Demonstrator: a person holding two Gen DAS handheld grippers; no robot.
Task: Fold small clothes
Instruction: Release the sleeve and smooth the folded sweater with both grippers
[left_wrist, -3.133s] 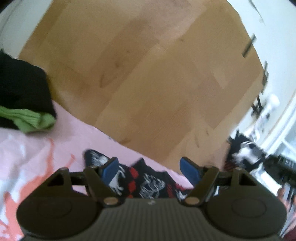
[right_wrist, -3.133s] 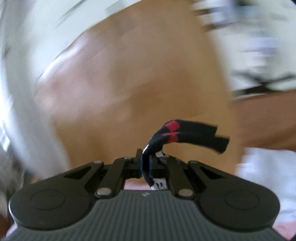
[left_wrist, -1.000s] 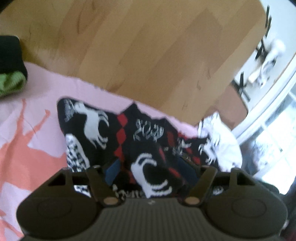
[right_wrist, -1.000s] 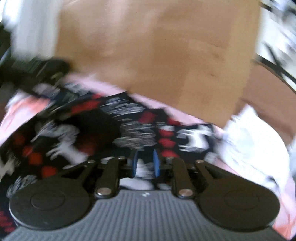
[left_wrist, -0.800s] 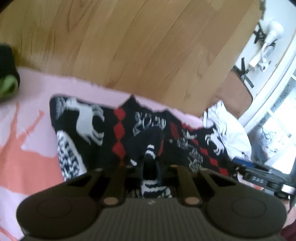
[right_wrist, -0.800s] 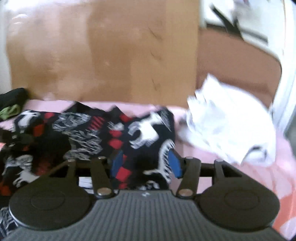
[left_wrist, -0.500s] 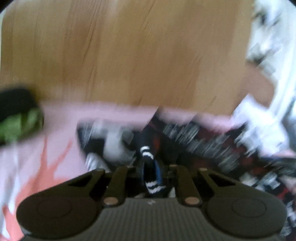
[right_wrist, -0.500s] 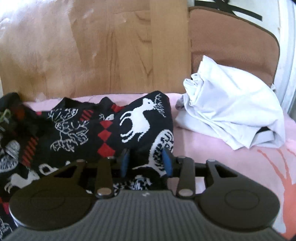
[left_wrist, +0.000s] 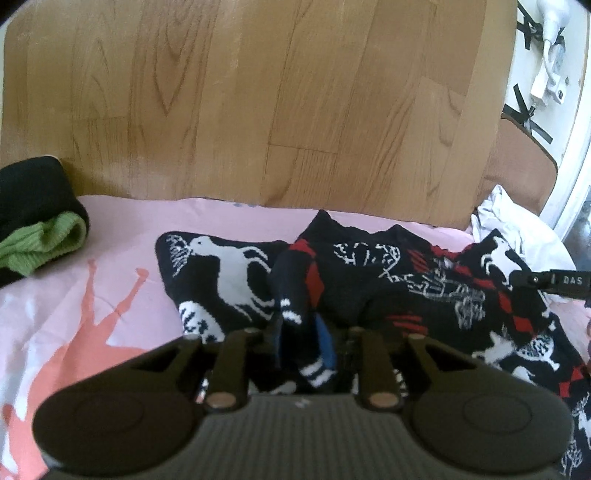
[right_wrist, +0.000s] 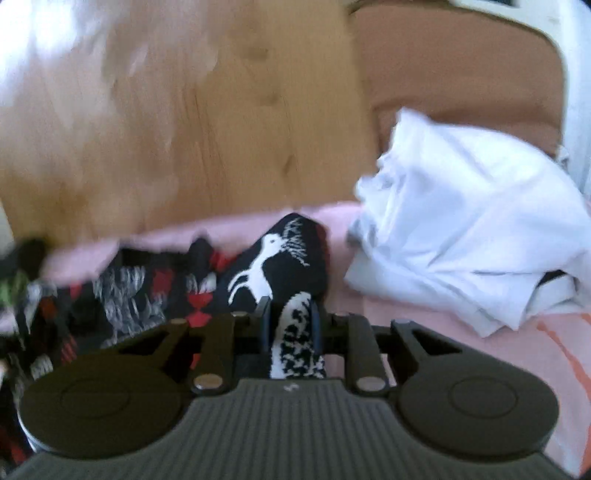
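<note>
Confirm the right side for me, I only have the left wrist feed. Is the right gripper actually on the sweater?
Observer: Yes, the right gripper is shut on the reindeer sweater, at a white-patterned edge.
Operator: Anything close to it?
Observer: A crumpled white garment lies just right of the sweater on the pink sheet.
Operator: Sharp view?
Observer: No, the frame is motion-blurred, worst at its left side.

A patterned sweater (left_wrist: 388, 280) is spread on the sheet (left_wrist: 92, 266), before the wooden board (left_wrist: 258, 99). A folded garment (left_wrist: 37, 214) lies left of it; a crumpled shirt (right_wrist: 469, 236) lies right, just beside it.
</note>
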